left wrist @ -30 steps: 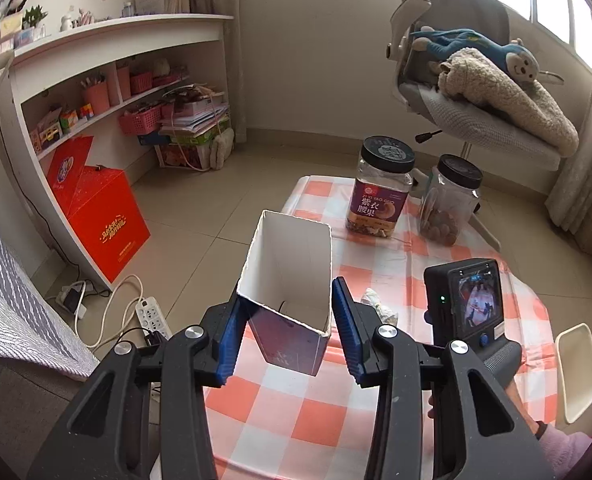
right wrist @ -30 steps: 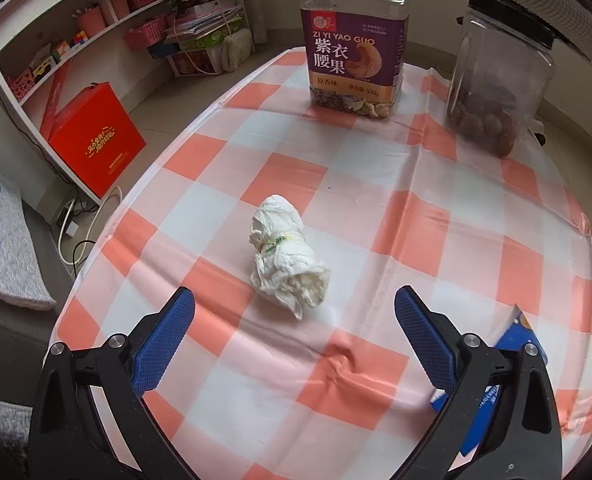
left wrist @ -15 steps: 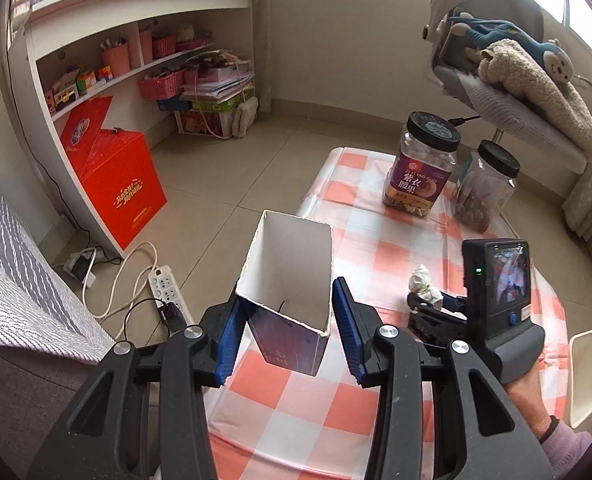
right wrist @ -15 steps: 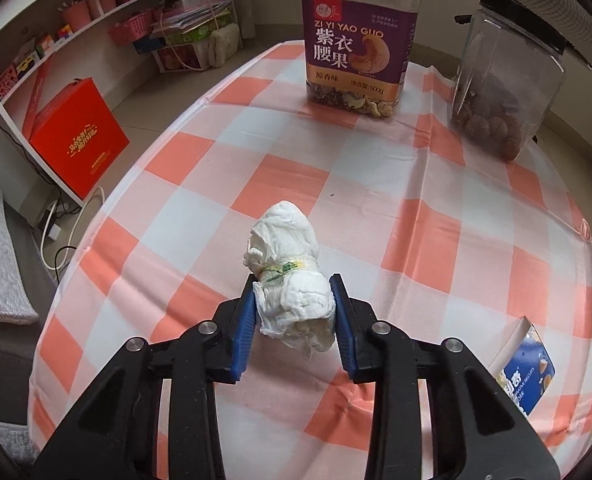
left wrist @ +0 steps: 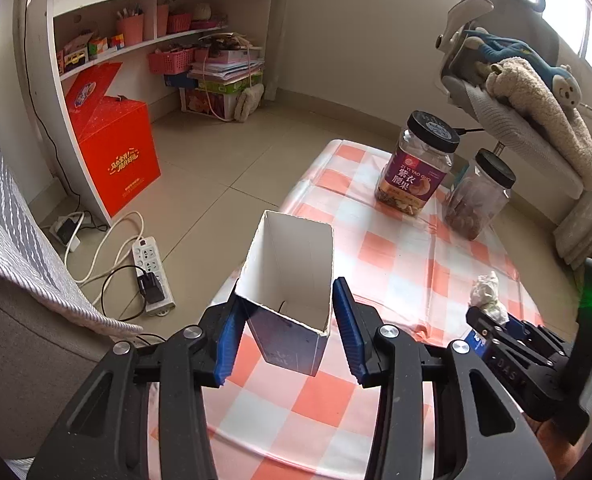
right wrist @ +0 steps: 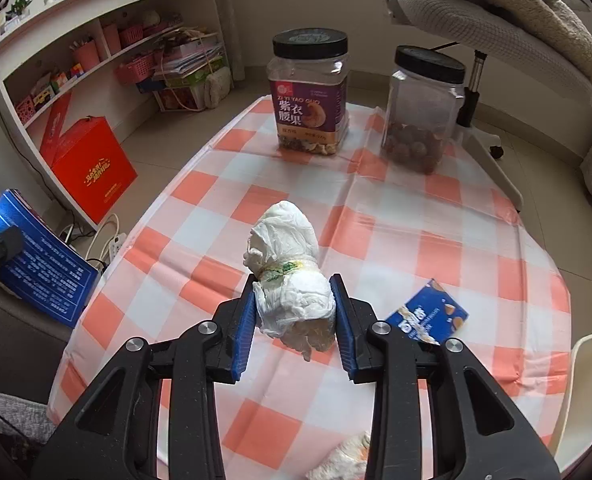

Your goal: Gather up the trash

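Trash wad [right wrist: 292, 284]: crumpled white tissue/paper lump, bulged at both ends, waist banded w/ a yellow-green strip; creased all over; ragged tail hanging off lower end
Wad position: pinched between blue pads of right gripper [right wrist: 293, 320]; raised clear of the cloth, above the checks near table centre
Right gripper: jaws have just been closing, now pressed on the wad both sides; wad fills the gap
Left gripper [left wrist: 286, 334]: clamped on open-top carton [left wrist: 292, 280]; white inside, dark blue outside; mouth facing up, tilted; held at table's left edge
Other trash: small blue snack box [right wrist: 428, 316] lying flat on cloth, just right of right gripper; second white crumple [right wrist: 344, 460] at near edge, partly hidden by gripper body
Surface: table [right wrist: 436, 248] under orange-white checked cloth, glossy, fold creases visible
Far end: 2 black-lidded clear jars; labelled nut jar [right wrist: 310, 92] and plain jar [right wrist: 424, 108], side by side, apart
Room: beige tile floor; white shelving [left wrist: 144, 44] w/ pink baskets, papers; red box [left wrist: 116, 152] on floor; power strip [left wrist: 152, 276] w/ cables; grey chair [left wrist: 508, 116] w/ plush toys
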